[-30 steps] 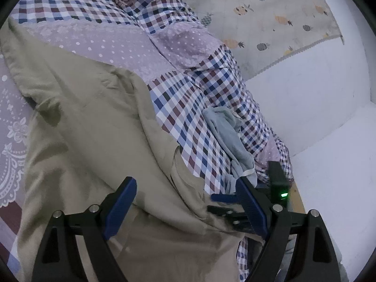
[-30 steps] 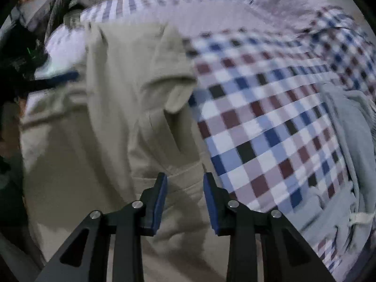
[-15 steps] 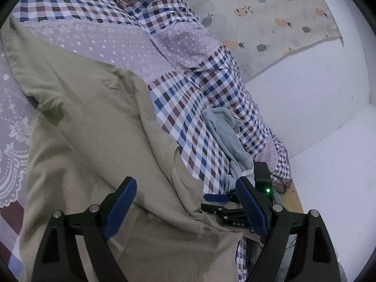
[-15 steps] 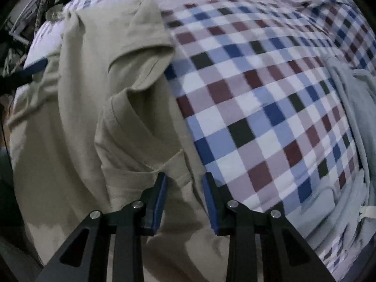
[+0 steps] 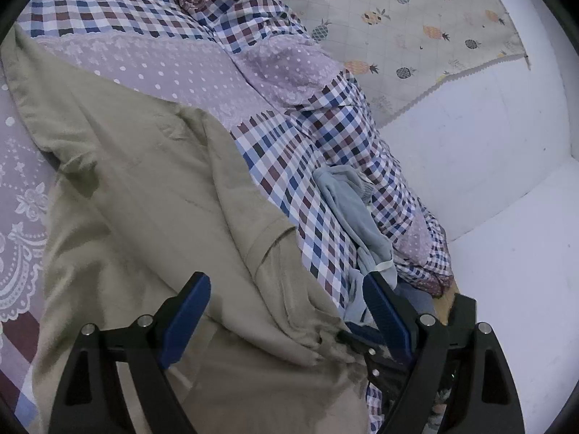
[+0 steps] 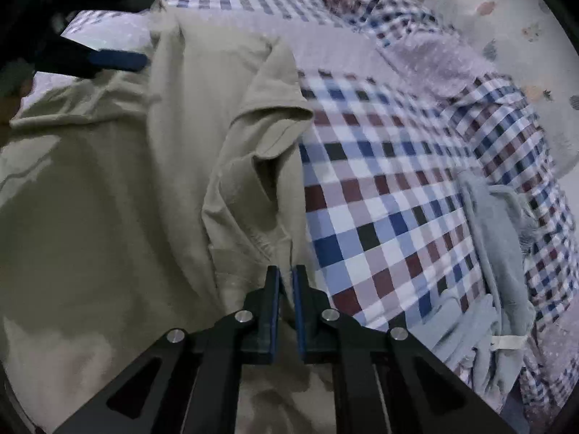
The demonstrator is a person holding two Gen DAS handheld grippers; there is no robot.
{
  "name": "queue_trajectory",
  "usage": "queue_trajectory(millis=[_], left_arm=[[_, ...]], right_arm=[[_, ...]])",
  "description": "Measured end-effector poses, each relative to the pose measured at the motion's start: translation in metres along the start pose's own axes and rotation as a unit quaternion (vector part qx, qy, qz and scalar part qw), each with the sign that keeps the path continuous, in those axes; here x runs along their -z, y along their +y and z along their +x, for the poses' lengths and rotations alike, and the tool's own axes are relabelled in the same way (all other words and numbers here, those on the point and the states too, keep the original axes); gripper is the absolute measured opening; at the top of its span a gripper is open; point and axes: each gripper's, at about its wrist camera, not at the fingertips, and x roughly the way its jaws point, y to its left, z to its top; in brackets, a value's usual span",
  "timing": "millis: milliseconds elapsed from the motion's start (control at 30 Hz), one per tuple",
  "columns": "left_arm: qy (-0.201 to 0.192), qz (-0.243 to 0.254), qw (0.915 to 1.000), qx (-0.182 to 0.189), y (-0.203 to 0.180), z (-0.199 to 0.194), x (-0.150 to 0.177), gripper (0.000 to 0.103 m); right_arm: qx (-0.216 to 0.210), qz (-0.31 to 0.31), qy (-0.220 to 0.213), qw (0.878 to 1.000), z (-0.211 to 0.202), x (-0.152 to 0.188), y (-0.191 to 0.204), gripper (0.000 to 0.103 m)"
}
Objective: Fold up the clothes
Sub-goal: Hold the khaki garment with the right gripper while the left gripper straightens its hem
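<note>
Meanwhile the right gripper (image 6: 286, 278) had narrowed from half open to pinch the khaki shirt (image 6: 108, 199) at its edge, apparently ready to carry a fold. Left gripper (image 5: 286, 307) stayed wide open, holding nothing.

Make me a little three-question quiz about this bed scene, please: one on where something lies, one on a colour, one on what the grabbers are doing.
1. Where does the grey-blue garment lie?
A. on the checked bedspread, apart from the beige T-shirt
B. on top of the beige T-shirt
C. on the floor

2. What colour are the pads inside the gripper fingers?
A. red
B. blue
C. yellow

3. How does the right gripper stand?
A. wide open above the checked bedspread
B. shut on the beige T-shirt
C. out of sight

Answers:
1 A, checked cloth shows between the two garments.
2 B, blue pads show in both views.
3 B, its fingers pinch a beige fold, while the left gripper is wide open.
</note>
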Motion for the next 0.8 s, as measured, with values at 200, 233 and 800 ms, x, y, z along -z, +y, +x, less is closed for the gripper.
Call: queue_trajectory(millis=[200,233,800], left_arm=[[0.004,-0.001,1.0000,0.001,-0.001,0.003,0.002,0.088],[0.005,0.000,1.0000,0.001,-0.001,0.004,0.002,0.088],[0.005,-0.002,1.0000,0.006,-0.003,0.004,0.000,0.088]], right_arm=[[-0.015,0.010,0.007,1.000,0.001,0.013,0.016,0.009],[-0.019,0.013,0.010,1.000,0.007,0.012,0.015,0.010],[-0.043,0.057,0.010,0.997,0.007,0.014,-0.009,0.011]])
